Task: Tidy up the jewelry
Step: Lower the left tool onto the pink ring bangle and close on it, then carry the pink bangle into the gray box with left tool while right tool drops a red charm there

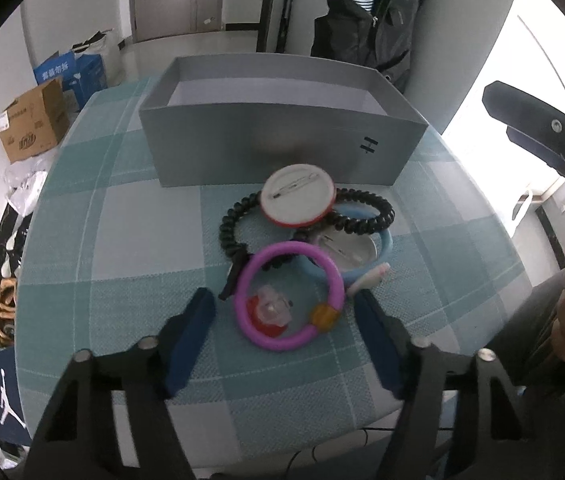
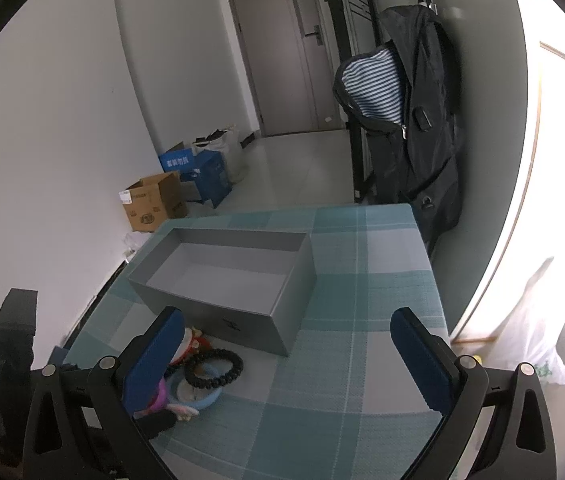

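A pile of jewelry lies on the checked tablecloth (image 1: 130, 232) in front of an open grey box (image 1: 282, 152). In the left wrist view I see a purple bracelet (image 1: 256, 272) with an orange bead, a red and clear charm (image 1: 270, 312) inside it, a black beaded bracelet (image 1: 366, 216), a light blue bangle (image 1: 386, 244) and a round white badge (image 1: 297, 198). My left gripper (image 1: 284, 312) is open, fingers either side of the purple bracelet. My right gripper (image 2: 286, 344) is open and empty, above the table right of the pile; the box (image 2: 226, 280) shows empty.
Cardboard and blue boxes (image 2: 154, 200) stand on the floor at the left. A dark backpack (image 2: 410, 120) hangs beyond the table's far right corner. A white plastic bag (image 2: 542, 340) hangs at the right. The right gripper (image 1: 542, 144) also shows at the left view's right edge.
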### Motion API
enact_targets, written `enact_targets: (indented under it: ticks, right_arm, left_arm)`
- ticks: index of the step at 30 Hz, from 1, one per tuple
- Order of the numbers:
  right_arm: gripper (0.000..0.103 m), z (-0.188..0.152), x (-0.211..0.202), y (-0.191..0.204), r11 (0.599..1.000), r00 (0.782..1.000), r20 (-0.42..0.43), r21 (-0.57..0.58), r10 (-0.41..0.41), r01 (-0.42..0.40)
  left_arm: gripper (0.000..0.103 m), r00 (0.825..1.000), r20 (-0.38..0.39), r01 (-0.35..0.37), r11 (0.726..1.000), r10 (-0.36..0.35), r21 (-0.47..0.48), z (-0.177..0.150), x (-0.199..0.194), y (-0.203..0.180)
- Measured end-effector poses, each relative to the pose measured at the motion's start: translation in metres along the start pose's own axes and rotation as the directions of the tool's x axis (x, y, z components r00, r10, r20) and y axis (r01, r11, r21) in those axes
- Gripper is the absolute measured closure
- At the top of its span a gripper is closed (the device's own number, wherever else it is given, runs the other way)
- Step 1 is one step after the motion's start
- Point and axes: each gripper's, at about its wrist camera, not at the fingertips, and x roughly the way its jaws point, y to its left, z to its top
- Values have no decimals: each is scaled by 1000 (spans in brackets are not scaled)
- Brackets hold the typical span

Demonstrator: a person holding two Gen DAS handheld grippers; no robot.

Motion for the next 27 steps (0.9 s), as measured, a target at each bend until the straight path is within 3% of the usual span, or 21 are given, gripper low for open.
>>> enact_targets:
  ticks: [1, 8, 17, 21, 23, 27]
  right_arm:
    - [0, 0, 0, 0, 1000, 1000, -1, 1, 1, -1]
    - [0, 1, -1, -2, 1000, 1000, 2, 12, -2, 2]
    - [0, -1, 3, 1, 999, 999, -25, 19, 32, -32]
    - [0, -3, 12, 5, 993, 990, -80, 46, 114, -111]
    - [5, -5, 18, 9, 981, 976, -112, 79, 187, -179]
    - [24, -6, 31, 26, 956, 944, -161, 105, 289, -274]
  left_arm:
    - [52, 1000, 7, 5, 1000, -5, 1, -1, 1, -1]
    - [55, 999, 17, 34, 999, -33, -22, 1, 0, 1]
    - [56, 987, 85, 141, 986, -134, -89, 9, -23, 13]
    - [56, 979, 135, 173, 976, -155, -135, 14, -36, 24]
    - [56, 976, 157, 175, 972, -151, -157, 15, -41, 31]
    - [56, 970, 208, 172, 961, -127, -215, 16, -53, 48]
